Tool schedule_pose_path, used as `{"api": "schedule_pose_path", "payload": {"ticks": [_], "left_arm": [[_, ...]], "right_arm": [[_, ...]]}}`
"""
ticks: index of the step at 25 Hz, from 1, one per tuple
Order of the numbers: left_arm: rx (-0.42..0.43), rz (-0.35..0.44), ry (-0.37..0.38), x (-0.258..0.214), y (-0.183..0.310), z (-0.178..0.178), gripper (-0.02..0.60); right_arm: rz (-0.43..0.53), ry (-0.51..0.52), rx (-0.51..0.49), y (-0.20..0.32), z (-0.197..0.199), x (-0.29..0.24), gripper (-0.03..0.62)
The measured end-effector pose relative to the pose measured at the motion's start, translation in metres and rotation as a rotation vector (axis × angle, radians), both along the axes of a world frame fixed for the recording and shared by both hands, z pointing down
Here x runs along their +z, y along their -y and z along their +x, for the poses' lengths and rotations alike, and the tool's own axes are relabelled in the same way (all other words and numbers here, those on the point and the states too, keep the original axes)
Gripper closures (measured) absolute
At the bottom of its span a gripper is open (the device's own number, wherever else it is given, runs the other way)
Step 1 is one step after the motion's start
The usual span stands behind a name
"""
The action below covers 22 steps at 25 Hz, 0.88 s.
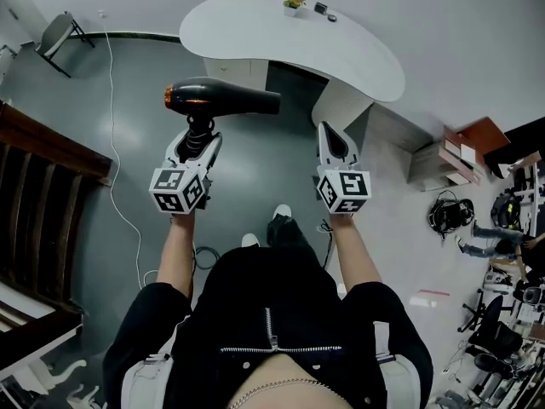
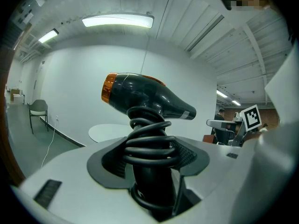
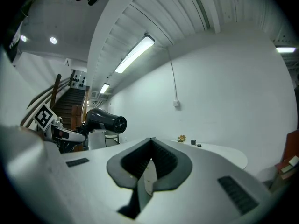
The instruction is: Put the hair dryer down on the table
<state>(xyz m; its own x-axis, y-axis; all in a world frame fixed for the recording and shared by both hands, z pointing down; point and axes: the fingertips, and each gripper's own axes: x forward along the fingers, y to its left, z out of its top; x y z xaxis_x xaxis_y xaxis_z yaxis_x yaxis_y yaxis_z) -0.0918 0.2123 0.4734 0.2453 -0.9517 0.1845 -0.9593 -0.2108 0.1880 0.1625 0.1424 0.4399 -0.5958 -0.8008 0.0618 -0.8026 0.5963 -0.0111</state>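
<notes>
The left gripper (image 1: pixel 201 136) clamps the dryer (image 1: pixel 223 98) by its handle (image 2: pixel 150 171), carrying it in mid-air short of the table (image 1: pixel 349 58), while the right gripper (image 1: pixel 329 136) is closed on nothing; the next move, I judge, calls for reaching forward and lowering it onto the tabletop.

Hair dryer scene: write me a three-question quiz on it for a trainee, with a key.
1. True or false: the left claw is shut on the hair dryer's handle.
2. Where is the hair dryer? A) lying on the white table; B) held in the air, away from the table; C) on the floor.
3. Fill in: a black ___ is coiled around the handle.
Key: 1 true; 2 B; 3 cord.
</notes>
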Motion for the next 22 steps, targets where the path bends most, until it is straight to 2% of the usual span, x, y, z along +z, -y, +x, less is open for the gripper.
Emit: {"api": "schedule_pose_path", "payload": {"ticks": [5, 14, 22], "left_arm": [[-0.001, -0.016, -0.006, 0.004, 0.038, -0.001, 0.298], [-0.017, -0.033, 0.004, -0.002, 0.132, 0.008, 0.298], [-0.072, -0.037, 0.004, -0.008, 0.207, 0.017, 0.298]], "right_arm": [[-0.019, 0.002, -0.009, 0.039, -0.005, 0.008, 0.588], [-0.049, 0.031, -0.056, 0.140, -0.009, 0.010, 0.588], [-0.059, 0.034, -0.122, 0.226, -0.010, 0.008, 0.588]]}}
